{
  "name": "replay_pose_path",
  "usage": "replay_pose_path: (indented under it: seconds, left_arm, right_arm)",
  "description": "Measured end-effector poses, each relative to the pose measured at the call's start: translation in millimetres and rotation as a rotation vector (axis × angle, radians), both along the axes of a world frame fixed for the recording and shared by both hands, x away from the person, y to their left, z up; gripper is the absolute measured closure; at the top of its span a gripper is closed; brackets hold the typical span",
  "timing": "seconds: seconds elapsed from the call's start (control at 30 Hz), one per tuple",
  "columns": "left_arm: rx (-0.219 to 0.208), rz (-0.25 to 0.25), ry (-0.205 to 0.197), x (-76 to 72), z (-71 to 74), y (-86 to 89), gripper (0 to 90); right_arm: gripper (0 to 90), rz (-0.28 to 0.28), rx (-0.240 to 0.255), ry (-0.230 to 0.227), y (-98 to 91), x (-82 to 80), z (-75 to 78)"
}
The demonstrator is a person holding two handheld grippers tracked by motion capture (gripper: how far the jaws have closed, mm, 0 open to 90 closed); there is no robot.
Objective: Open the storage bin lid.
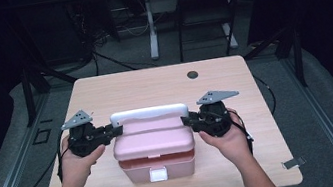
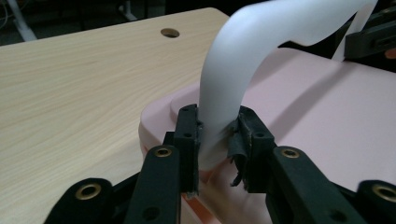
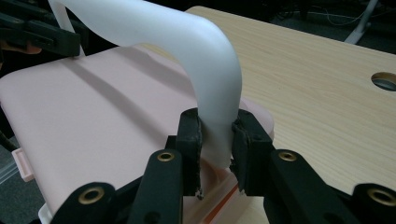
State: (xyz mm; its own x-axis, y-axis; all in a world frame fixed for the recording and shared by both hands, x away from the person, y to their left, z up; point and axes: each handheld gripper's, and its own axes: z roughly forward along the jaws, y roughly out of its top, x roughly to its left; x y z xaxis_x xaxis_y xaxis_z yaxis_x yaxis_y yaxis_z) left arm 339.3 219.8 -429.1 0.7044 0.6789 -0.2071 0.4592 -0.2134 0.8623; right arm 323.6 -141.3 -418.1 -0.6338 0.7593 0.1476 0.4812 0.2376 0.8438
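A pink lidded box with a white carrying handle sits near the front of the wooden table. My left gripper is shut on the handle's left end, just above the pink lid. On the other side, my right gripper is shut on the handle's right end over the lid. The handle stands raised, arching across the lid between both grippers. A white clasp shows on the box's front face.
A round cable hole sits in the table's far right part. Behind the table stand a white desk leg and dark frames on a grey floor. Bare tabletop lies beyond and beside the box.
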Motion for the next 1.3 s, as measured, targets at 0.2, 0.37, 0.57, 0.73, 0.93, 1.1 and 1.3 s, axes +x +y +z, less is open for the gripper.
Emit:
replay_pose_path:
  seconds: [0.2, 0.37, 0.57, 0.73, 0.93, 1.1, 1.3]
  left_arm:
    - [0.004, 0.014, -0.005, -9.7, 9.1, 9.3, 64.6]
    - [0.027, 0.031, -0.001, -22.7, 11.9, 21.2, 67.0]
    - [0.054, 0.030, 0.013, -42.2, 6.0, 34.8, 82.2]
    - [0.075, 0.021, 0.034, -52.8, -5.5, 39.9, 89.6]
    - [0.072, -0.016, 0.057, -53.7, -13.3, 31.9, 89.9]
    - [0.086, -0.042, 0.064, -54.0, -18.2, 20.4, 89.9]
    - [0.087, -0.065, 0.084, -49.7, -23.0, 10.4, 89.9]
  right_arm:
    - [73.6, -0.007, 0.012, -0.006, -0.4, 0.4, 1.1]
    - [73.6, -0.016, 0.024, -0.015, -1.2, 0.3, 3.8]
    - [73.6, -0.024, 0.044, -0.016, -2.2, 0.9, 5.7]
    - [73.6, -0.023, 0.045, -0.020, -1.8, 0.8, 6.7]
    - [73.6, -0.018, 0.043, -0.020, -0.4, 1.7, 8.4]
    - [73.6, -0.018, 0.034, -0.021, -0.4, 2.5, 7.7]
    - [73.6, -0.019, 0.038, -0.010, -2.5, 3.0, 5.6]
